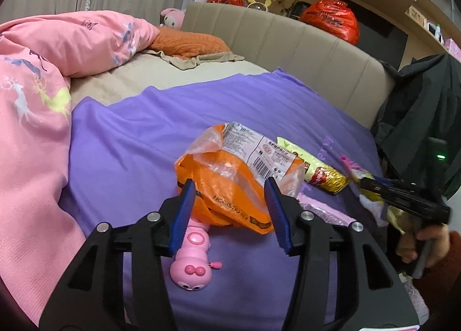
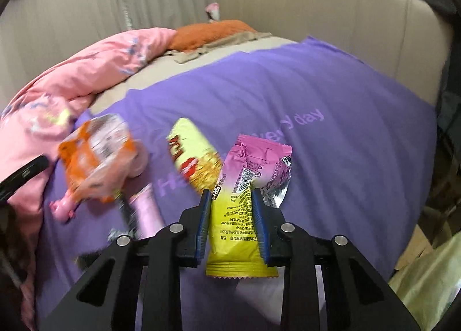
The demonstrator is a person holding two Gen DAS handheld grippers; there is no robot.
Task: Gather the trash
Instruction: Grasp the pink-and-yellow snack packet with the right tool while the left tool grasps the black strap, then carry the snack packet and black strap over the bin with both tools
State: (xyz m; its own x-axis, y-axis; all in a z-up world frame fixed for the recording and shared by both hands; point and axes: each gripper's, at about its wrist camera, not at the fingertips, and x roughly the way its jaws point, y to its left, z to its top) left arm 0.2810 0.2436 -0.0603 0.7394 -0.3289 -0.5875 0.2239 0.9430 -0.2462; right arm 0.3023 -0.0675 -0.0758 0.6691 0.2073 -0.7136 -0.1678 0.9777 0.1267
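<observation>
The left gripper [image 1: 230,210] hovered with its blue fingers spread apart on either side of an orange snack bag [image 1: 236,175] that lay crumpled on the purple sheet [image 1: 138,135]. A pink caterpillar toy [image 1: 191,262] rested just under that bag's near edge. The right gripper [image 2: 230,215] was clamped on a pink-and-yellow wrapper [image 2: 242,210], which stood up between its fingers, clear of the sheet.

Only the left wrist view showed the person's right hand [image 1: 423,241] around the right gripper's handle, the pink stuffed rabbit [image 1: 172,17] beyond the orange pillow [image 1: 187,41], and a dark jacket [image 1: 423,109]. Only the right wrist view, though blurred, showed the wrapper's printed back, a pale pink tube [image 2: 145,210] beside the toy, and lettering on the sheet. Both showed a yellow snack packet [image 2: 193,155] lying between the orange bag and the wrapper, and the pink duvet [image 1: 34,100].
</observation>
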